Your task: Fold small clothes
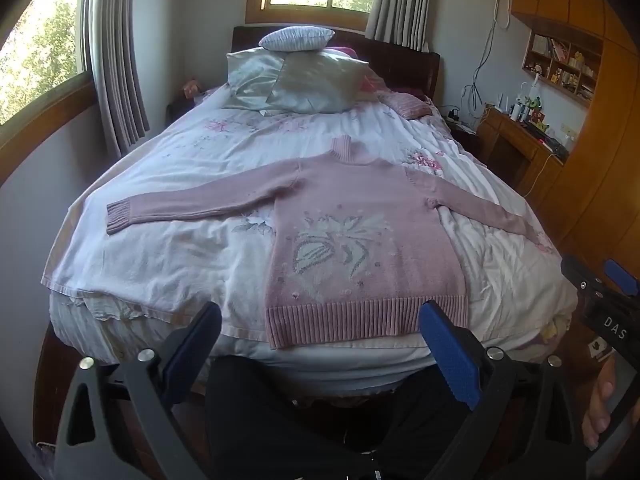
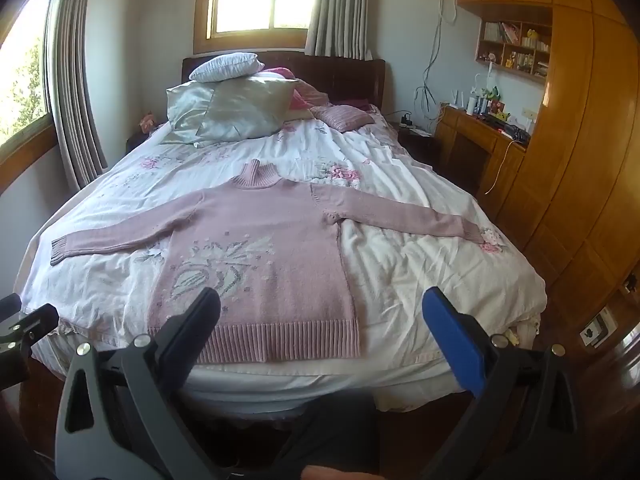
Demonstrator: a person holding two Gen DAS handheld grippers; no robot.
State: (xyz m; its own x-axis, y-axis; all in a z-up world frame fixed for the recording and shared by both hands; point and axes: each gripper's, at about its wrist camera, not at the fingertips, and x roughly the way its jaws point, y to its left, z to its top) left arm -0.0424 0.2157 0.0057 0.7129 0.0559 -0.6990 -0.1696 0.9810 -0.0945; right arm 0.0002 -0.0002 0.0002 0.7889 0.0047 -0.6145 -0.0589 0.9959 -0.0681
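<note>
Gaping empty, both hand-held grippers [image 1: 320,328] [image 2: 322,314] partly hide the sweater [image 1: 360,240] hem.

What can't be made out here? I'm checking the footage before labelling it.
- Back of the pink knitted turtleneck sweater: it lies face-up on the white floral bedspread, both views.
- Small items on the wooden wall shelf: too small.
- Right gripper: cut off by the edge in the left view.

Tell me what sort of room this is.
A home bedroom, most likely: a bed with stacked pillows against a dark headboard, and curtained windows. A pink turtleneck sweater lies flat on the floral bedspread.
</note>
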